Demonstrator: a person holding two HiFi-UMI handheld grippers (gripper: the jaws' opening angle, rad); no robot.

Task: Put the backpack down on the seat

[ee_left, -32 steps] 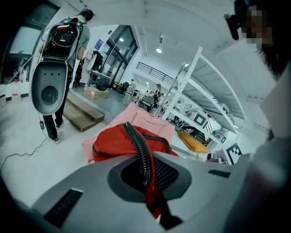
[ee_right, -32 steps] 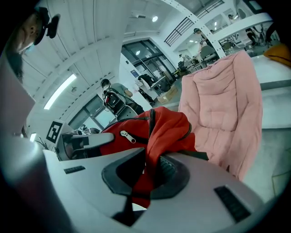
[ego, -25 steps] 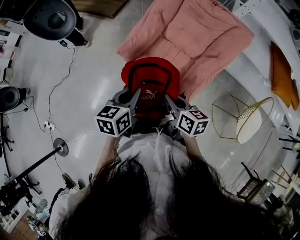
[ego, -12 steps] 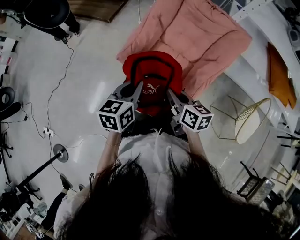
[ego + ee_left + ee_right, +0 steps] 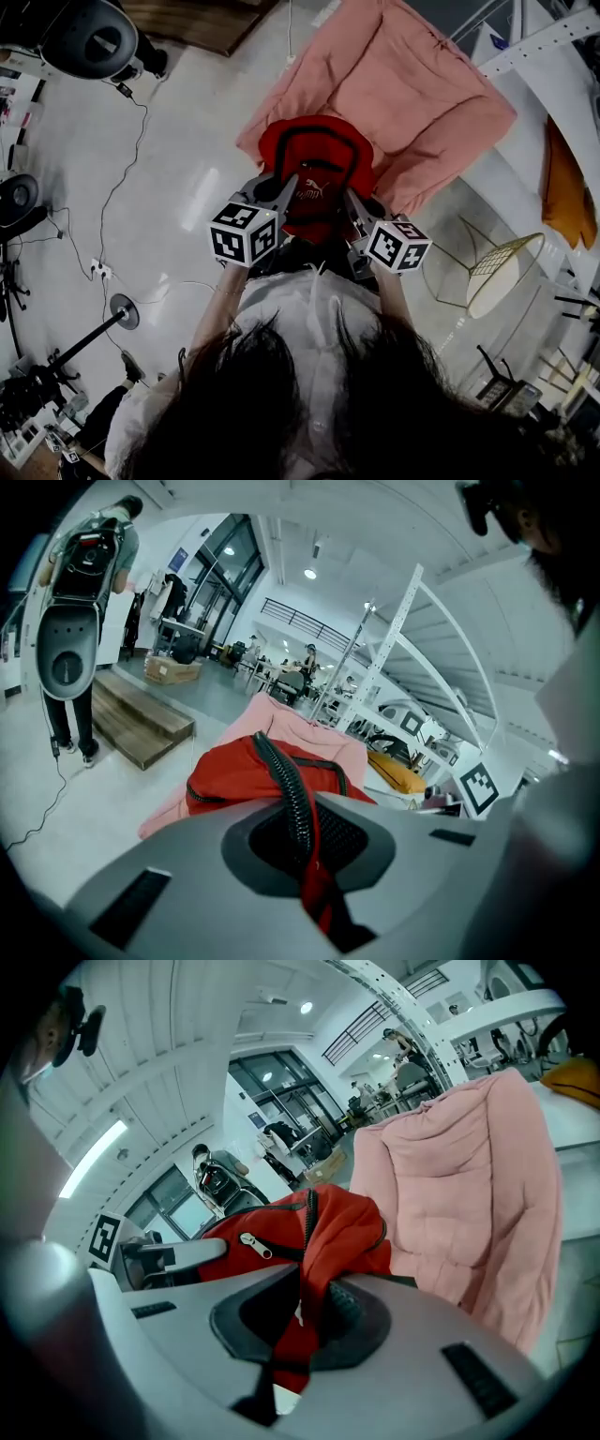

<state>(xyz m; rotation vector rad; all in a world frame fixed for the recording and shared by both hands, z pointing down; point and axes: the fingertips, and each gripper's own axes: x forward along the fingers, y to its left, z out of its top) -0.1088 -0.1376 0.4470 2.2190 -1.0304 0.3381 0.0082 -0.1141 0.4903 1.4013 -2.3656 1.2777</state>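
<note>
Backpack [image 5: 314, 173] held short of seat [image 5: 412, 94] at 1 o'clock.
It is clamped by left hand-held gripper [image 5: 305, 855] and right hand-held gripper [image 5: 300, 1326], likely for level lowering.

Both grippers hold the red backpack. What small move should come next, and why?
Probably carry it forward and then lower it: the left gripper and right gripper are shut on the backpack, which hangs by the pink seat's near edge, not yet resting on it.
</note>
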